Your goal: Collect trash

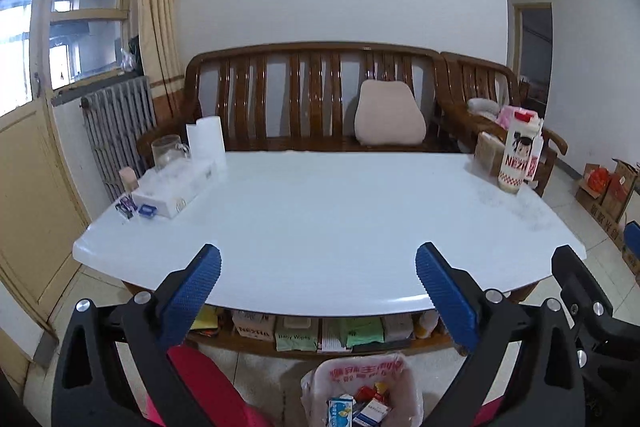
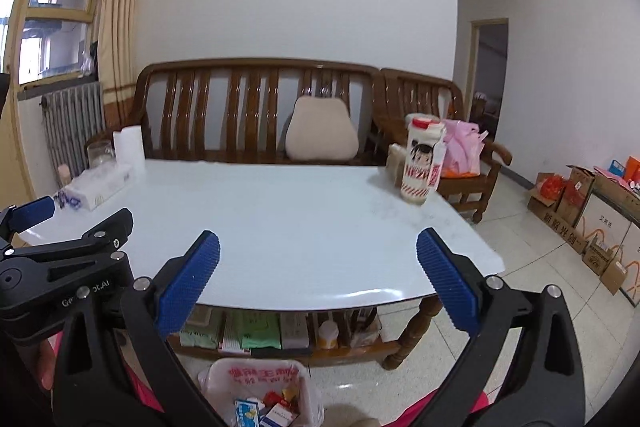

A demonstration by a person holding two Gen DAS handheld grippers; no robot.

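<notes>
A bin lined with a pink-printed plastic bag (image 1: 362,387) stands on the floor in front of the table and holds several small boxes and wrappers; it also shows in the right wrist view (image 2: 260,393). My left gripper (image 1: 318,269) is open and empty, held above the white table's (image 1: 320,219) near edge. My right gripper (image 2: 318,267) is open and empty too, beside the left one, over the same table (image 2: 280,219). The left gripper's body (image 2: 60,259) shows at the left of the right wrist view.
On the table: a tissue box (image 1: 176,185), small blue boxes (image 1: 136,207), a glass mug (image 1: 168,149), a paper roll (image 1: 208,141) at far left, and a Nezha bottle (image 1: 518,157) at far right. A wooden bench (image 1: 312,95) stands behind. Cardboard boxes (image 2: 592,219) line the right wall.
</notes>
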